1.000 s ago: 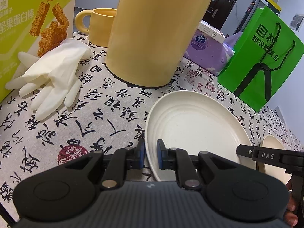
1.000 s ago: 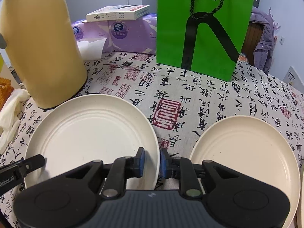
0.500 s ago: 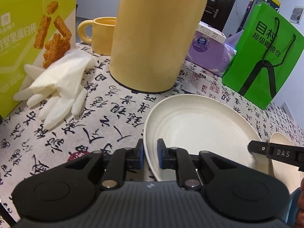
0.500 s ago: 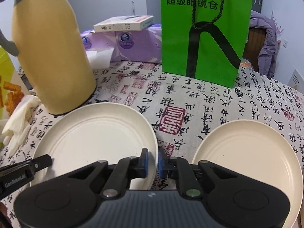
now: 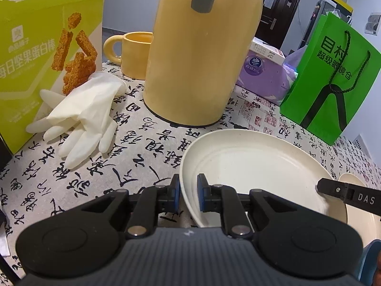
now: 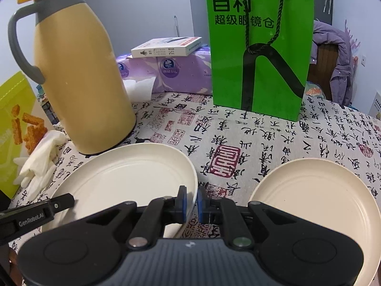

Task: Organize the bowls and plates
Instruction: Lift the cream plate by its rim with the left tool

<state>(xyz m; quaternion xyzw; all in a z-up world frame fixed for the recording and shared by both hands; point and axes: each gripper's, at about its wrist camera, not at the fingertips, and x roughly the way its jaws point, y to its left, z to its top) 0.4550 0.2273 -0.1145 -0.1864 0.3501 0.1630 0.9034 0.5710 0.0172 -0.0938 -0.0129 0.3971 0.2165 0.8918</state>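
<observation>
A cream plate (image 5: 252, 166) (image 6: 128, 178) is held between both grippers, lifted off the calligraphy-print tablecloth. My left gripper (image 5: 188, 195) is shut on its left rim. My right gripper (image 6: 192, 203) is shut on its right rim. The tip of the right gripper shows at the plate's far side in the left wrist view, and the left gripper's tip shows likewise in the right wrist view. A second cream plate (image 6: 314, 205) (image 5: 362, 212) lies flat on the cloth to the right.
A tall yellow thermos jug (image 5: 202, 54) (image 6: 78, 81) stands just behind the held plate. Left of it are a yellow mug (image 5: 133, 52), white rubber gloves (image 5: 81, 119) and a lime snack box (image 5: 35, 54). Purple tissue packs (image 6: 166, 71) and a green paper bag (image 6: 259, 47) stand at the back.
The right gripper's jaws closed fully onto the plate's right rim. The plate has risen a little off the cloth, and both views have tipped up to show more of the jug.
</observation>
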